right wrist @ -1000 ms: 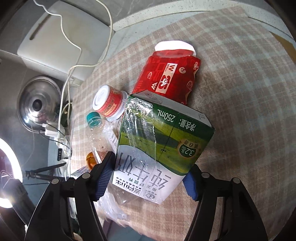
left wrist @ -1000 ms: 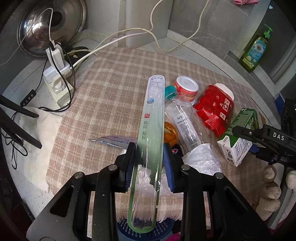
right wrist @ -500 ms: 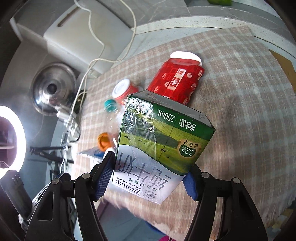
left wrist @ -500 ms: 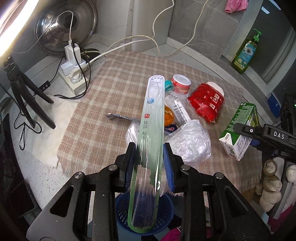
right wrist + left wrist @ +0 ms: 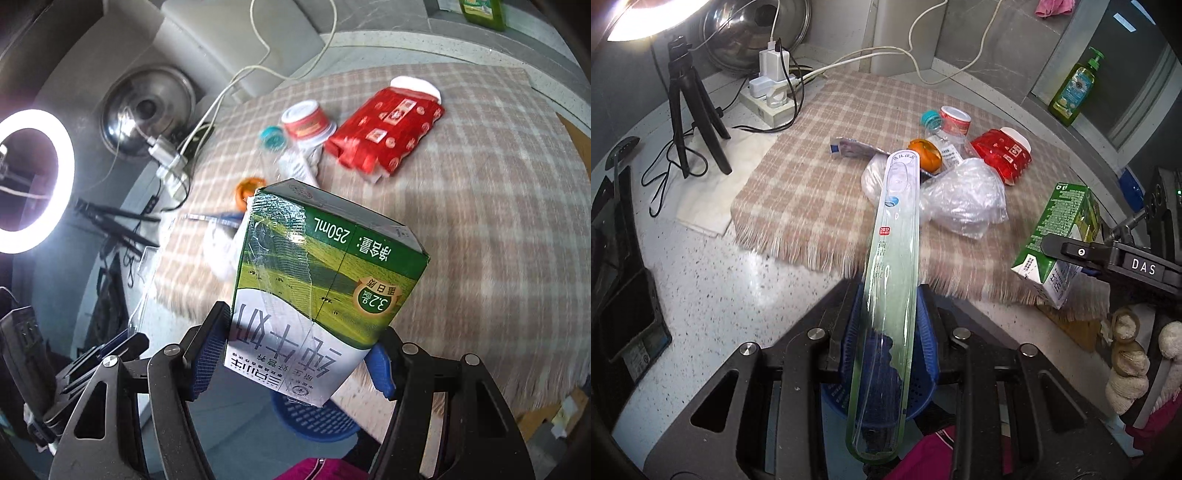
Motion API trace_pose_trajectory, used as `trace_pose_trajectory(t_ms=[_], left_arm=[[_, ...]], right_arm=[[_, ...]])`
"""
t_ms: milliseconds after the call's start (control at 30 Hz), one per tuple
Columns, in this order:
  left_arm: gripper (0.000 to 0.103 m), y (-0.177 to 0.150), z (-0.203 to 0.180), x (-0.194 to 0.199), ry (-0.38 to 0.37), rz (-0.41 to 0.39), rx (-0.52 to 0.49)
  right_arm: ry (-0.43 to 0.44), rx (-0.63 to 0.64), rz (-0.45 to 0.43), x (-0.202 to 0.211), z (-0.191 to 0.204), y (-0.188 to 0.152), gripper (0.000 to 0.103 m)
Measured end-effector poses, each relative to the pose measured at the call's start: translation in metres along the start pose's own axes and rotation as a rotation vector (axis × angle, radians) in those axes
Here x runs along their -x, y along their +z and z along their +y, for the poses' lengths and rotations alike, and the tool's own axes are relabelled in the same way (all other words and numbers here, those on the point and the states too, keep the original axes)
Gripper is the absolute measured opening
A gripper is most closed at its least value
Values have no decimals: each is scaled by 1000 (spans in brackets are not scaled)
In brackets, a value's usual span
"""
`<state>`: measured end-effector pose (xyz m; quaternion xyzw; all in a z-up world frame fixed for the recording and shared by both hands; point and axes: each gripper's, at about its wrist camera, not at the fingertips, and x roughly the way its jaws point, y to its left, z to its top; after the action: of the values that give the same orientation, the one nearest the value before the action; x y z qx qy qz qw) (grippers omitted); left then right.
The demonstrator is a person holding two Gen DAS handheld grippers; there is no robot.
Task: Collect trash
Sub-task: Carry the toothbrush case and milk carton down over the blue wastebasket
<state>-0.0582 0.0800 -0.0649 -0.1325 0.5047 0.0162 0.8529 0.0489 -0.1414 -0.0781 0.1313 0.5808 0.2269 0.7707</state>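
Observation:
My left gripper point(image 5: 888, 325) is shut on a long clear toothbrush package point(image 5: 892, 258), held above a blue basket point(image 5: 923, 376) below the table edge. My right gripper point(image 5: 295, 354) is shut on a green and white milk carton point(image 5: 325, 280), also seen in the left wrist view point(image 5: 1060, 240), held above the blue basket point(image 5: 314, 417). On the checked cloth point(image 5: 820, 184) lie a red packet point(image 5: 1003, 155), a crumpled plastic bag point(image 5: 964, 199), a clear bottle with a teal cap point(image 5: 931, 120), a small red-label cup point(image 5: 955, 120) and an orange item point(image 5: 925, 158).
A power strip with chargers and cables point(image 5: 768, 96) and a black tripod point(image 5: 690, 110) stand at the back left beside a metal pot lid point(image 5: 753, 33). A ring light point(image 5: 33, 181) glows at left. A green soap bottle point(image 5: 1073, 88) stands on the far ledge.
Both grippers have pulled back from the table and off its front edge with their items held. The blue basket now shows beneath both.

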Motion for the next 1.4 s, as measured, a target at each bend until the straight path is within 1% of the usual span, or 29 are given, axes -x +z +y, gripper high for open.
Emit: trace_pose_trajectory(t_ms=[200,400,633,933,1167,1367,1400], left_arm=[[29,-39,2,5,-15,38,10],[29,-72,3,1,-26,84,12],[29,-103,6,-14,-29,149,15],[29,-134,16,-49,-22,257,26],[29,-155,31,-86,-29,359,87],[30,-168,34,-109,-21,425,96],[29,-165,33,-116,-20,437,101]], right_arm=[[7,37,33,-4,12,-38,67],[-7,77,54,-11,23,-73,67],[-38,98,94,-29,26,-101,67],[-85,156,128,-52,33,-131,67],[-137,201,161,-82,33,-148,66],[-145,216,190,-96,29,-159,66],[-148,222,194,-100,29,-161,66]])
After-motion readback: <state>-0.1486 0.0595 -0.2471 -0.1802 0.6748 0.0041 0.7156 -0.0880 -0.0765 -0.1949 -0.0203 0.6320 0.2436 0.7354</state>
